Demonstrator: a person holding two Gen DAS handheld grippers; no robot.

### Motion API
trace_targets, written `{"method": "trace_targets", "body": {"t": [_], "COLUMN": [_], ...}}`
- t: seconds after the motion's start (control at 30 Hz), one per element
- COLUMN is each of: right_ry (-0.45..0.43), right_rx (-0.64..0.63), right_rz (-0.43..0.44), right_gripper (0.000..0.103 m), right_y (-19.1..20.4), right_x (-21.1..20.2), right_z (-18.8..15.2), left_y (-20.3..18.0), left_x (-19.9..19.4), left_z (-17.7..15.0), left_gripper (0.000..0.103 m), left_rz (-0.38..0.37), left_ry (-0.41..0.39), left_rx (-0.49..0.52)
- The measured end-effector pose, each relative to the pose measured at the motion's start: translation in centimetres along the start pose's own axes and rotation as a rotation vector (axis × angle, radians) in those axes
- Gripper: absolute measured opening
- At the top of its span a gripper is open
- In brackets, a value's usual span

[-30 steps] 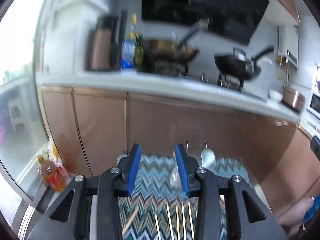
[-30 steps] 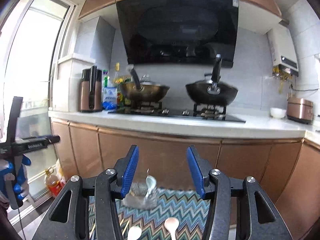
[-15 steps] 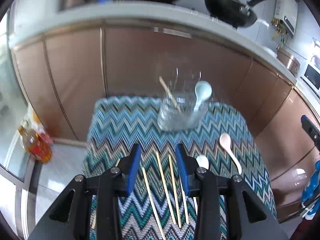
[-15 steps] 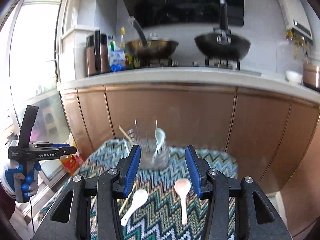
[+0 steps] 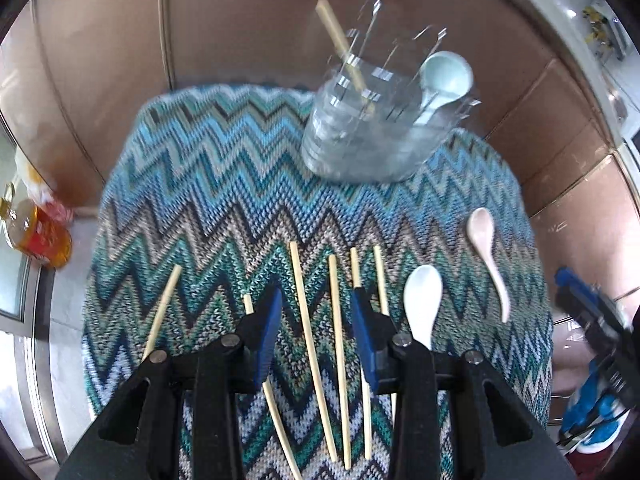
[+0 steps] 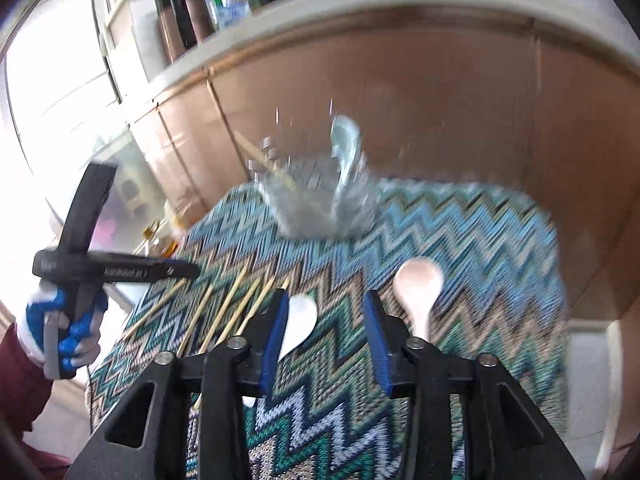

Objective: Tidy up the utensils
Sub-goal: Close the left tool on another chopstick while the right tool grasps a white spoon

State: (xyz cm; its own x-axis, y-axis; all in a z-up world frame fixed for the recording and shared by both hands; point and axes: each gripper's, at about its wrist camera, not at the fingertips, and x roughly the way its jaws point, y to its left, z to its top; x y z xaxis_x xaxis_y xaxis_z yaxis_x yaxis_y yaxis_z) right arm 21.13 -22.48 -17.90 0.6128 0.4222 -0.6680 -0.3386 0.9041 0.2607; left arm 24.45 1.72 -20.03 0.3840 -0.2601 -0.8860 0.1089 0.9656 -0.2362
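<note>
A zigzag-patterned cloth point(image 5: 224, 184) covers the small table. Several loose chopsticks point(image 5: 336, 320) lie on its near part. My left gripper point(image 5: 318, 308) hangs open above them, and two sticks show between its jaws, untouched. A clear holder point(image 5: 360, 132) at the far side holds one chopstick and a pale blue spoon point(image 5: 446, 76). A white spoon point(image 6: 300, 320) and a pink spoon point(image 6: 418, 288) lie on the cloth. My right gripper point(image 6: 325, 312) hovers over them with its jaws closing, gripping nothing. The white spoon's bowl shows beside its left pad.
Brown cabinet fronts point(image 5: 248, 20) stand close behind the table. An oil bottle point(image 5: 36, 236) sits on the floor at the left. A gloved hand point(image 6: 60, 328) holds the left gripper point(image 6: 120, 270) at the left of the right wrist view. Bottles point(image 6: 188, 20) stand on the counter.
Both grippers have dropped and tipped downward, from facing the stove and counter to hanging over the cloth. The right jaws have narrowed. The left jaws keep the same width.
</note>
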Motion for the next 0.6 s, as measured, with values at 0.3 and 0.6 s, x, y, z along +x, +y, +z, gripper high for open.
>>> {"method": "trace_targets", "body": {"t": [0.3, 0.6], "right_ry": [0.157, 0.257], "right_rx": [0.032, 0.003], "right_rz": [0.133, 0.177], "right_gripper": [0.028, 0.028], "right_y": [-0.9, -0.4], "right_x": [6.3, 11.2], "right_z": [0.0, 0.5], "left_y": [0.6, 0.7], "left_x": [4.9, 7.4], "left_z": [1.7, 2.1], "left_gripper": [0.027, 0.018], "left_rz": [0.028, 0.042], "left_ry": [0.118, 0.174], "left_rx": [-0.026, -0.014]}}
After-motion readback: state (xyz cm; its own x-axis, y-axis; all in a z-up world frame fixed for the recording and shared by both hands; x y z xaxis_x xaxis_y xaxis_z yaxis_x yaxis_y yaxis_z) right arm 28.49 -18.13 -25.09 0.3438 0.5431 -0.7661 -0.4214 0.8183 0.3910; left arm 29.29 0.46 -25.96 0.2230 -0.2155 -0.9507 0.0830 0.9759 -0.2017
